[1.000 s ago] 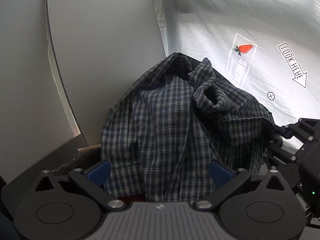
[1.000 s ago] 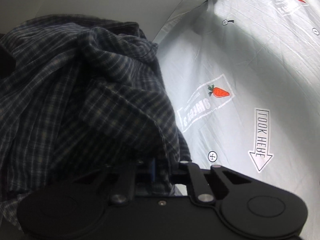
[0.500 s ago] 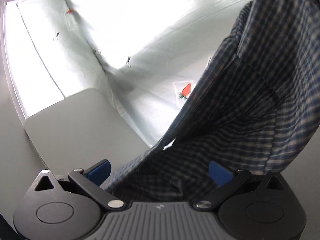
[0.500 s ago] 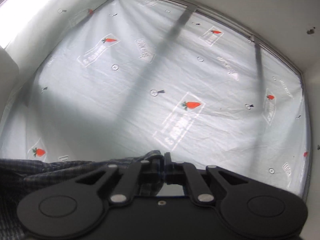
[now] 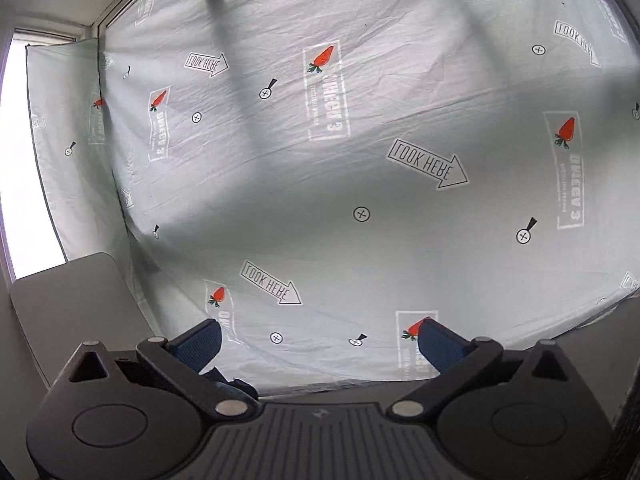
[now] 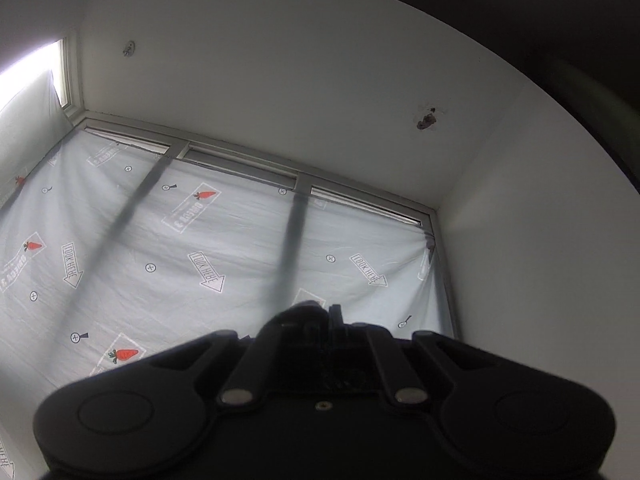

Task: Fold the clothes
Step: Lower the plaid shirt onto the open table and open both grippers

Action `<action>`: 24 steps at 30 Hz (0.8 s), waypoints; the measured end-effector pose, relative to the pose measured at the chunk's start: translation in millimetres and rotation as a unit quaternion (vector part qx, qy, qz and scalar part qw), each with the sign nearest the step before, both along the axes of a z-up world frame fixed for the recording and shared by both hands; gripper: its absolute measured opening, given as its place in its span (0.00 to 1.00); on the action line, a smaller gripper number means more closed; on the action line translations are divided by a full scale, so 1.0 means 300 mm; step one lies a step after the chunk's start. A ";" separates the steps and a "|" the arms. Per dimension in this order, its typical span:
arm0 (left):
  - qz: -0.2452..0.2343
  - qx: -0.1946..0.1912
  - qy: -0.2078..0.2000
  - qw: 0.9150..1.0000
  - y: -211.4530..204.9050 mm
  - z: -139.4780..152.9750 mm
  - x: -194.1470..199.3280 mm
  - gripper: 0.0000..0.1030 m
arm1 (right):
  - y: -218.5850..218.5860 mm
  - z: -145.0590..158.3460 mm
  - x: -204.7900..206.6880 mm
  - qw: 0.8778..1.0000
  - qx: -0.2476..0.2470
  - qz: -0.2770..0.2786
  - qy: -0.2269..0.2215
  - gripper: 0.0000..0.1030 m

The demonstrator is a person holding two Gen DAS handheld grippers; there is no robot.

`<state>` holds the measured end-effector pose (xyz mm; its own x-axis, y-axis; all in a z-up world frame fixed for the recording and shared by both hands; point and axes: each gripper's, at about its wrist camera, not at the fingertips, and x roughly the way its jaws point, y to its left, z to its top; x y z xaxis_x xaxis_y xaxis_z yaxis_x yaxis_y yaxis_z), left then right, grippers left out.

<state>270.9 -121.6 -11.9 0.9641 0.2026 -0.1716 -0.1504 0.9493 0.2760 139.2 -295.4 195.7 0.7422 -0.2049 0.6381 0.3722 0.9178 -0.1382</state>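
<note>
My left gripper (image 5: 316, 336) is open and empty, its blue pads (image 5: 200, 344) spread wide, pointing at a printed white sheet (image 5: 360, 160). The plaid shirt is out of the left wrist view, apart from a dark scrap of cloth (image 5: 230, 384) by the left finger's base. My right gripper (image 6: 326, 312) is tilted up toward the ceiling with its fingers shut together. A dark bunch of fabric (image 6: 296, 314), likely the shirt, sits at the fingertips; the rest of the shirt is hidden below the gripper body.
The white sheet with carrot and arrow prints (image 6: 200, 264) hangs over a window wall. A grey table corner (image 5: 72, 300) shows at the lower left. White ceiling (image 6: 320, 100) fills the upper right wrist view.
Both grippers have swung upward. The plaid shirt has dropped out of the left wrist view, and the right wrist view has risen from the sheet to the ceiling.
</note>
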 end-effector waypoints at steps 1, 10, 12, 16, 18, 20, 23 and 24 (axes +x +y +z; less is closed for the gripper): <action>-0.012 -0.029 0.013 0.999 -0.004 0.009 -0.011 1.00 | -0.023 0.013 -0.010 1.000 -0.007 0.005 0.003 0.03; 0.027 -0.186 0.107 0.976 0.181 -0.025 -0.128 1.00 | 0.137 -0.138 0.292 0.971 0.015 0.163 0.174 0.03; 0.043 -0.187 0.121 0.974 0.257 -0.046 -0.123 1.00 | 0.221 -0.204 0.408 0.950 0.022 0.201 0.240 0.04; 0.056 -0.233 0.164 0.957 0.397 -0.107 -0.101 1.00 | 0.367 -0.416 0.697 0.861 0.027 0.253 0.441 0.19; 0.051 -0.263 0.189 0.945 0.461 -0.155 -0.090 1.00 | 0.379 -0.547 0.796 0.803 0.058 0.273 0.526 0.33; 0.042 -0.279 0.215 0.935 0.503 -0.204 -0.080 1.00 | 0.350 -0.674 0.836 0.759 0.108 0.282 0.577 0.58; 0.024 -0.280 0.260 0.924 0.532 -0.291 -0.050 1.00 | 0.261 -0.791 0.823 0.734 0.155 0.268 0.604 0.64; 0.017 -0.274 0.275 0.921 0.528 -0.319 -0.036 1.00 | 0.211 -0.821 0.801 0.732 0.165 0.247 0.613 0.65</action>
<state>260.1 36.7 -107.7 0.6953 -0.0312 -0.7180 -0.1627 0.9663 -0.1995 379.3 -232.1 -50.6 0.7518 0.2888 -0.5927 -0.2345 0.9573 0.1691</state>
